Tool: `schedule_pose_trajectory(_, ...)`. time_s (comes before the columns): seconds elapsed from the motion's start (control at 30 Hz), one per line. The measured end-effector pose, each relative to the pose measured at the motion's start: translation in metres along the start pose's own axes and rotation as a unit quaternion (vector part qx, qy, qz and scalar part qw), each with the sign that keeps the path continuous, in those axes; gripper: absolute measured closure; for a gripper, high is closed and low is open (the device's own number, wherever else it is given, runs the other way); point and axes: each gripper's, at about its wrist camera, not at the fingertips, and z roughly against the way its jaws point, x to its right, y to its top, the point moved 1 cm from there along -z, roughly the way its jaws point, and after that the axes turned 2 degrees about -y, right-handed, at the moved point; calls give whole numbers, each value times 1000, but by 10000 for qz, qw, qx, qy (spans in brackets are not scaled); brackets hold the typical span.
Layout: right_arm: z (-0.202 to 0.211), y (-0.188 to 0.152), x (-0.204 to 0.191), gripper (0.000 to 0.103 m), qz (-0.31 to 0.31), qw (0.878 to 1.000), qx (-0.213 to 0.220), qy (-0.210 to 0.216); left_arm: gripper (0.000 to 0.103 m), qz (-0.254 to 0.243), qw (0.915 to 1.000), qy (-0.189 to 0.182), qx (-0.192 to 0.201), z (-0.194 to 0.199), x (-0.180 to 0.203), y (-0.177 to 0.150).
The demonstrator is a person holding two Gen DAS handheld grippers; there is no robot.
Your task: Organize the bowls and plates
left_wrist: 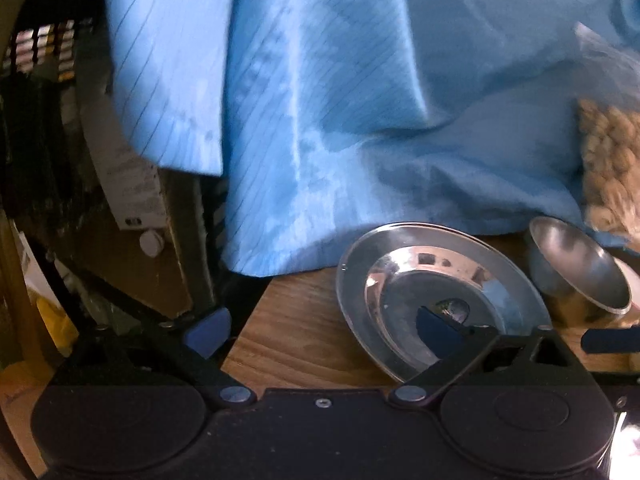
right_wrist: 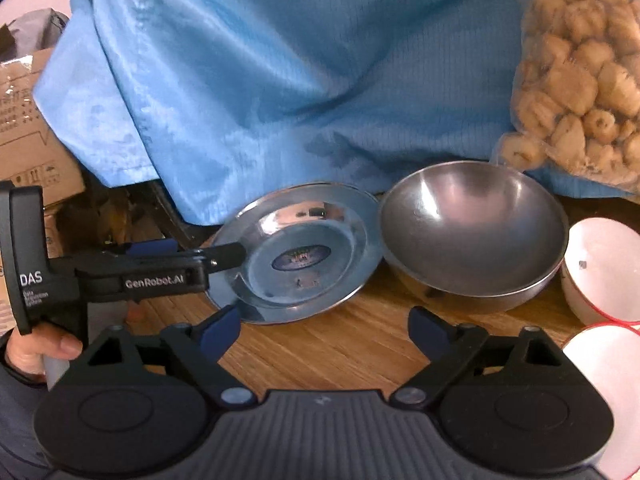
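From the left wrist, our left hand-held gripper (left_wrist: 324, 330) is spread wide, one finger over the shiny round steel plate (left_wrist: 400, 280) on the wooden counter (left_wrist: 304, 320), gripping nothing. From the right wrist, our right hand-held gripper (right_wrist: 324, 330) is likewise spread and empty; the plate, the deep steel bowl (right_wrist: 474, 236) touching it and two white bowls (right_wrist: 604, 268) lie unstacked, so we judge the organizing barely begun.

Black tongs (right_wrist: 324, 330), blue pads (right_wrist: 220, 330), white lettering

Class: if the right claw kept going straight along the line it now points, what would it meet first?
Probably the wooden table, just short of the steel plate and steel bowl; depth is hard to judge. The right claw is open and empty.
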Motion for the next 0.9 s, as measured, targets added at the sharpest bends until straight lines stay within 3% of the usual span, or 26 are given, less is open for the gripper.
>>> schedule_pose_trajectory(0.17, -13, 4, 1, 13, -17, 9998, -169, -46, 5, 451, 9988, -199, -26, -4, -8, 0)
schedule_pose_trajectory(0.4, -22, 7, -1, 23, 75, 9997, -186, -119, 27, 262, 9993, -276, 26, -4, -1, -1)
schedule_pose_trajectory(0.47, -23, 7, -1, 29, 51, 9998, -166, -122, 42, 226, 9993, -282, 34, -3, 0, -2)
schedule_pose_trajectory(0.53, -23, 8, 0, 38, 1, 9998, -165, -68, 66, 212, 9992, -339, 6, -3, 0, -2)
schedule_pose_trajectory(0.63, -23, 8, 2, 47, -17, 9998, -184, 5, 82, 287, 9979, -576, -30, -3, -2, -3)
schedule_pose_trajectory(0.9, -20, 10, 6, 63, -26, 9997, -172, 140, 82, 256, 9978, -610, -4, 2, 1, -5)
